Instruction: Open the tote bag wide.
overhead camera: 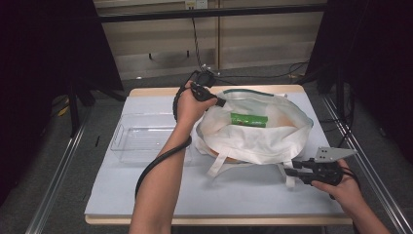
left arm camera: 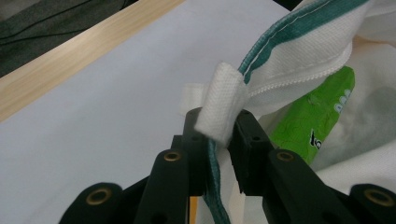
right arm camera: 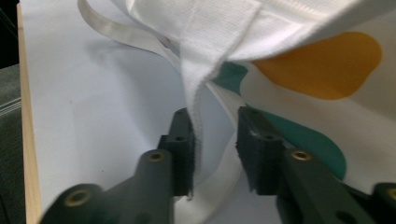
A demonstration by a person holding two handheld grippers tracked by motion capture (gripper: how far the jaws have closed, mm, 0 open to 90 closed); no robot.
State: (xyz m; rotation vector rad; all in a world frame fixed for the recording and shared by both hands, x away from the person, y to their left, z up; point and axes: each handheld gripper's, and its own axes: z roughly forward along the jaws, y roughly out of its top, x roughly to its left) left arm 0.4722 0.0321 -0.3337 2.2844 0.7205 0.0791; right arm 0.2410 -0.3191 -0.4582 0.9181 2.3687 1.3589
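A white tote bag [overhead camera: 253, 139] lies open on the table with a green packet [overhead camera: 249, 120] inside it. At the bag's far left rim, my left gripper [overhead camera: 221, 102] is shut on a white handle strap [left arm camera: 219, 100] where it meets the teal-edged rim [left arm camera: 303, 42]. The green packet [left arm camera: 322, 116] lies just beyond those jaws. At the bag's near right corner, my right gripper [overhead camera: 288, 171] stands open. The other white strap [right arm camera: 205, 51] hangs between its jaws, resting against the left one and apart from the right. Orange and teal shapes mark the bag's side [right arm camera: 327, 65].
An empty clear plastic tray [overhead camera: 141, 139] stands left of the bag, beside my left forearm. A pale blue mat [overhead camera: 234, 195] covers the wooden table, with bare room in front of the bag. Metal rails run along both sides of the table.
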